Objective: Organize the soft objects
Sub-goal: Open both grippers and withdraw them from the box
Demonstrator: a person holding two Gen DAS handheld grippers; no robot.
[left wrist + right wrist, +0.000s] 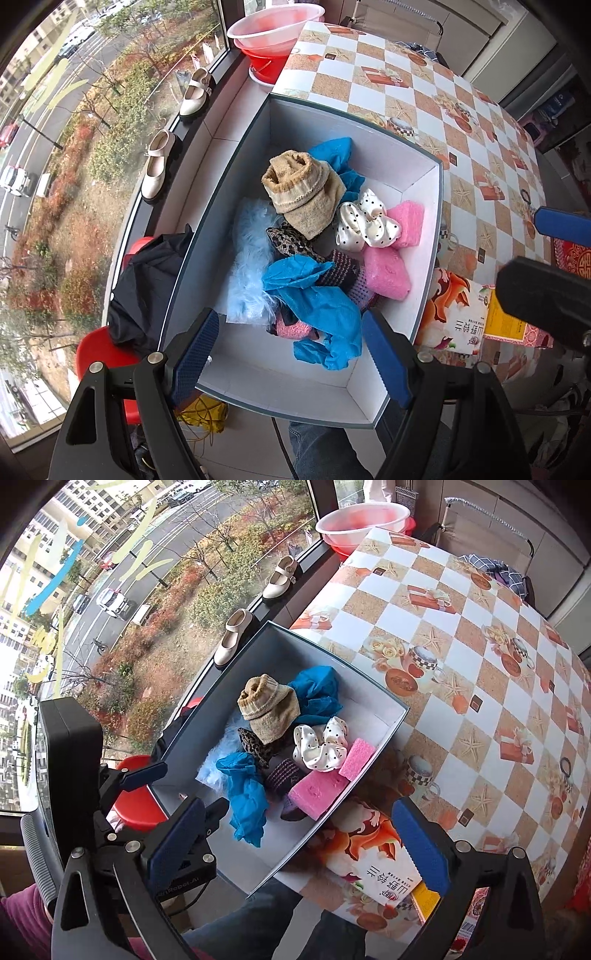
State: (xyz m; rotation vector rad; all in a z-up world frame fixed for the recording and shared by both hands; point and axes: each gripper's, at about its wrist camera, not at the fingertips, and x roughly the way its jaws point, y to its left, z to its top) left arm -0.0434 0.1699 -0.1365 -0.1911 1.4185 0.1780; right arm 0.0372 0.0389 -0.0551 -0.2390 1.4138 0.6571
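Observation:
An open box (423, 236) with white walls holds a heap of soft things: a beige sock (303, 192), crumpled blue cloth (321, 306), a white dotted scrunchie (364, 223), pink sponges (386, 273), pale blue fluff (247, 258) and a leopard scrunchie (291, 240). My left gripper (291, 325) hangs open over the near end of the box, nothing pressed between its pads. In the right wrist view the same box (266, 653), sock (267, 705) and blue cloth (245, 797) show. My right gripper (297, 812) stands wide open above the box's near corner, empty.
The box rests at the edge of a table with a checkered cloth (424, 92). A printed carton (373, 864) lies beside it. Cream shoes (157, 168) stand on the window sill, pink basins (275, 27) at its far end. A red stool (99, 354) and black cloth (147, 291) sit left.

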